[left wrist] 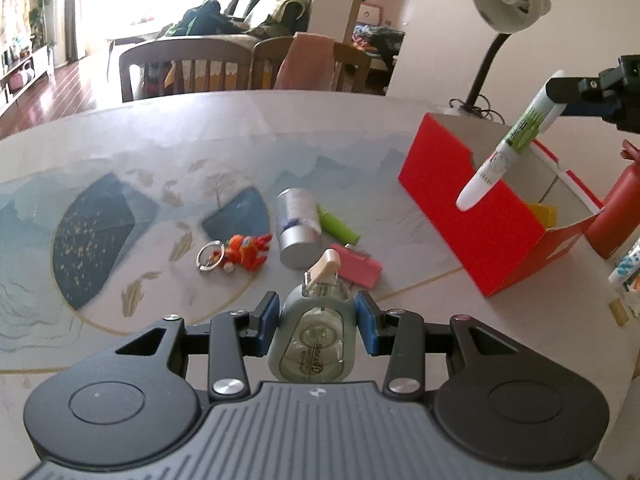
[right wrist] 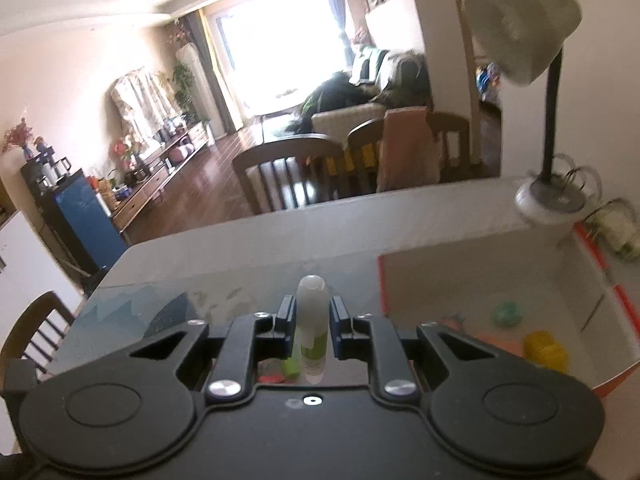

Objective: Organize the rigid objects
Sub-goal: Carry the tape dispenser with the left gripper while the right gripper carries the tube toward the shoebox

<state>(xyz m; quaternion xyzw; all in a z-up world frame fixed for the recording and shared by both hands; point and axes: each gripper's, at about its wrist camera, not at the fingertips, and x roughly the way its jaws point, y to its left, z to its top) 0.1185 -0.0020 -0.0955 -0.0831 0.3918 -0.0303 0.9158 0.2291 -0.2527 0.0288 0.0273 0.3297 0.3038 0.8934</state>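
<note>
Two items are being carried: my left gripper [left wrist: 316,316] is clamping a grey-green correction tape dispenser [left wrist: 310,340] above the table [left wrist: 360,128], while my right gripper [right wrist: 311,322] is pinching a white-and-green tube [right wrist: 311,320] beside the red box [left wrist: 460,208]. Lying loose on the table are a silver can [left wrist: 296,228], green marker [left wrist: 340,228], pink case [left wrist: 358,266] and orange keychain [left wrist: 240,256].

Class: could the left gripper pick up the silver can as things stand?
Probably not yet. The path to the silver can on the table looks open, but the left gripper is already shut on a correction tape, so it would have to put that down first.
</note>
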